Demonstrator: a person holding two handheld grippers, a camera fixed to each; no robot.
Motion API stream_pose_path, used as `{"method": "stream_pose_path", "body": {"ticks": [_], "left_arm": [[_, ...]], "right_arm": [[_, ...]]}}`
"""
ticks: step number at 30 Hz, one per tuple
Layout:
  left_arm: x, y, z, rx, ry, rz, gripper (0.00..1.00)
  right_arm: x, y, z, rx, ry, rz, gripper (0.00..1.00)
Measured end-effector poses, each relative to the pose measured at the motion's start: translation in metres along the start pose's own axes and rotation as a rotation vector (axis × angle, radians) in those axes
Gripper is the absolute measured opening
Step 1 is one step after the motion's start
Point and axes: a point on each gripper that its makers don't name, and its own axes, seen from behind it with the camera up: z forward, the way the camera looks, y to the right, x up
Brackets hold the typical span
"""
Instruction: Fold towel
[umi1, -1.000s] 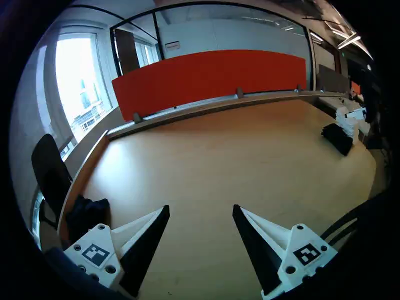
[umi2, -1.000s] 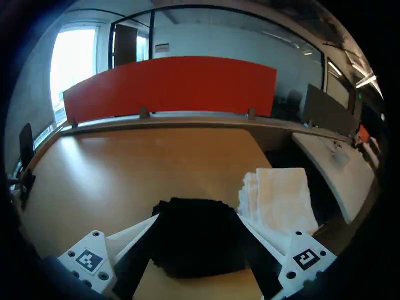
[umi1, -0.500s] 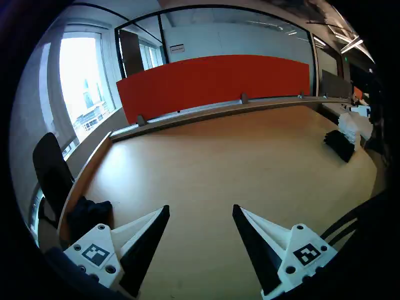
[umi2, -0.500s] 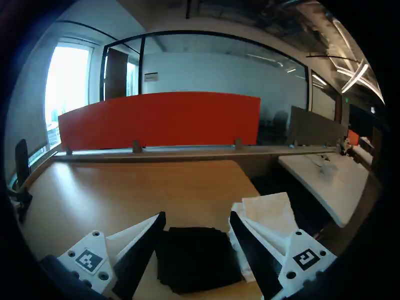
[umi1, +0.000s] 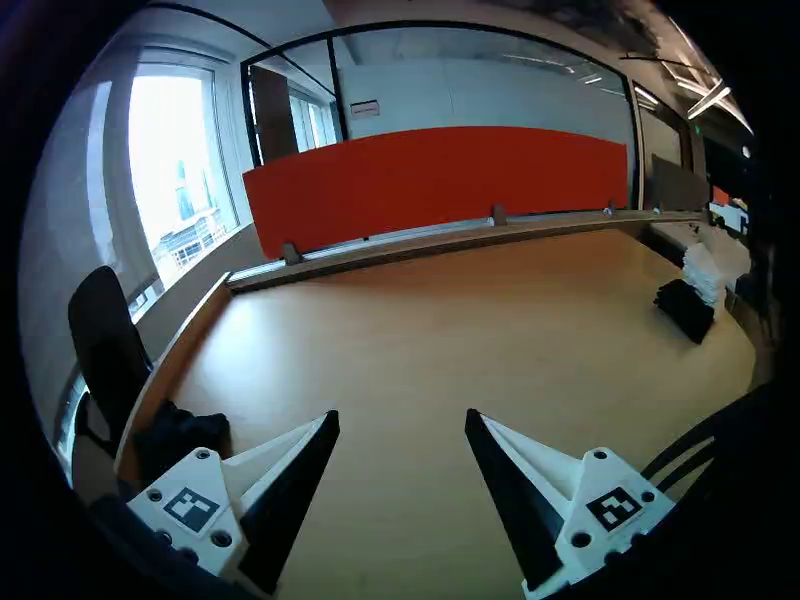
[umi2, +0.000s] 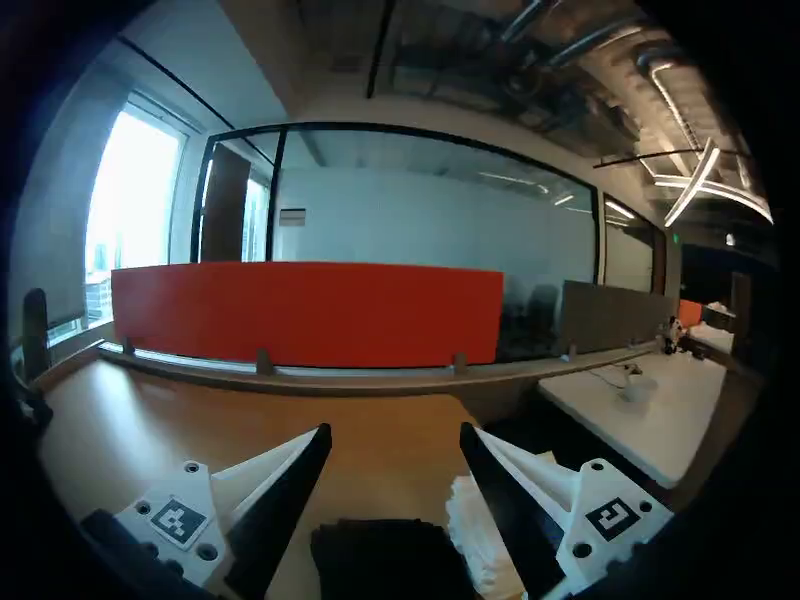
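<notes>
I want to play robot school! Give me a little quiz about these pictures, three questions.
1. Fill in: near the right tool lies a black towel; the towel stack beside it is ____.
2. Pick one: the divider behind the table is A blue, B red, C green.
3. True or false: the left tool is shut on a towel.
Key: 1 white. 2 B. 3 false, it is open with nothing between its fingers.
</notes>
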Motion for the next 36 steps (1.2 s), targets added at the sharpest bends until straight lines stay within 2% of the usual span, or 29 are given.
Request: {"method": "stream_pose_path", "body": {"ticks": [6, 15, 26, 36], "left_arm": [[0.018, -0.007, 0.005, 0.011, 0.048, -0.027, 0.94], [0.057, -0.027, 0.011, 0.039, 0.147, -0.069, 0.93], [0.103, -0.051, 0.018, 0.054, 0.249, -0.096, 0.93], [0.134, -0.063, 0.023, 0.048, 0.321, -0.119, 0.93]], "right_arm": [[0.011, -0.016, -0.001, 0.024, 0.010, 0.005, 0.99], [0.026, -0.046, -0.002, 0.051, 0.024, 0.014, 0.99], [0.047, -0.110, -0.004, 0.117, 0.049, 0.023, 0.99], [0.062, -0.171, -0.007, 0.169, 0.072, 0.046, 0.99]]}}
